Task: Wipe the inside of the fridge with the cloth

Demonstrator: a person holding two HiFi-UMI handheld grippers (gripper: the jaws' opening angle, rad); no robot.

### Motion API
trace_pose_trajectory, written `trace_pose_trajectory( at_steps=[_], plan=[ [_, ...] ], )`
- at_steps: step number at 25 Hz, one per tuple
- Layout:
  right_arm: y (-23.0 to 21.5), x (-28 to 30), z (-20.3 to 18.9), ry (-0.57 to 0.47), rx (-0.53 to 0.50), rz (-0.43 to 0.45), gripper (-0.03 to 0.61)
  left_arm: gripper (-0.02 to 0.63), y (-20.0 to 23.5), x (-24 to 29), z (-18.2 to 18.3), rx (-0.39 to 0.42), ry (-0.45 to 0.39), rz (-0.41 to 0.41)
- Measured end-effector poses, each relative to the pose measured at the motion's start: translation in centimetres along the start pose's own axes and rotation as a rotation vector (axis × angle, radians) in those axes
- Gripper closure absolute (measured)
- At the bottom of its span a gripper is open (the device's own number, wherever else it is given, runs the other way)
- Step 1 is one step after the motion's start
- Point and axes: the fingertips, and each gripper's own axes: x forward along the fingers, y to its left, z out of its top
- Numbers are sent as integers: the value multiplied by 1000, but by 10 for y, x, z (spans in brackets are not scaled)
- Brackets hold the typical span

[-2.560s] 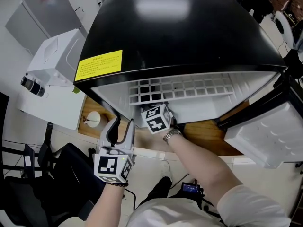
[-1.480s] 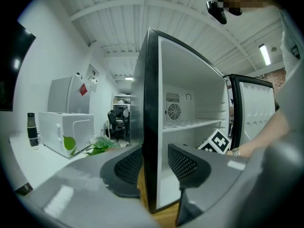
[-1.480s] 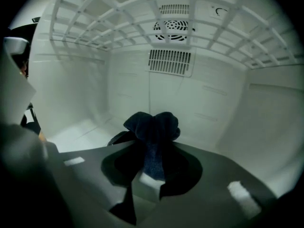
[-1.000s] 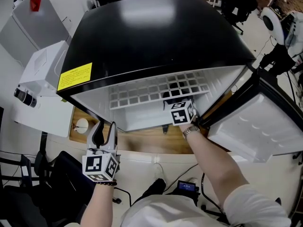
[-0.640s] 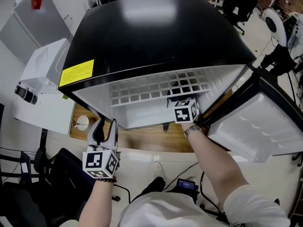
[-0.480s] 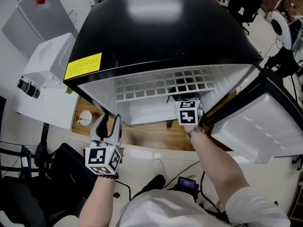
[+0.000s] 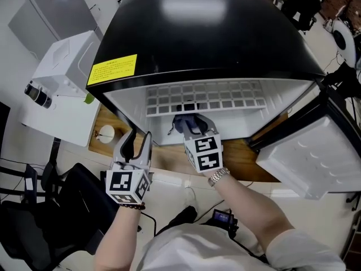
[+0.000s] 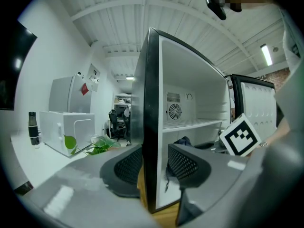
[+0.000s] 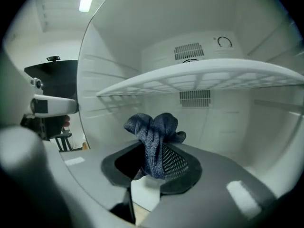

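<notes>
The right gripper (image 9: pixel 152 163) pinches a crumpled dark-blue knitted cloth (image 9: pixel 154 137) between its mesh-faced jaws, at the front edge of the glossy black fridge (image 7: pixel 203 33), below the white lattice shelf (image 9: pixel 199 77). The left gripper (image 8: pixel 149 163), jaws partly apart and empty, sits beside the fridge's front left corner.

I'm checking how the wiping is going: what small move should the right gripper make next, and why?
Probably ease the right gripper forward under the shelf until the cloth meets the fridge's back wall. Its jaws clamp the cloth, which appears to touch no surface yet.
</notes>
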Motion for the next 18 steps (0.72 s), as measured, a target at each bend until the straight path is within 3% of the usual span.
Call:
trace_pose_trajectory(
  at_steps=[5,9,13,18],
  plan=[
    [52,7,-11,37,-13,117,479,446,0,0,0,-4,-1,7],
    [81,20,-44,128,-42,173,479,443,-1,0,1,-8,-1,11],
    [81,32,-76,206,-94,156,479,443,-1,1,1,-7,0,14],
    [62,32,-85,230,-135,112,479,443,0,0,0,-3,0,17]
  ],
)
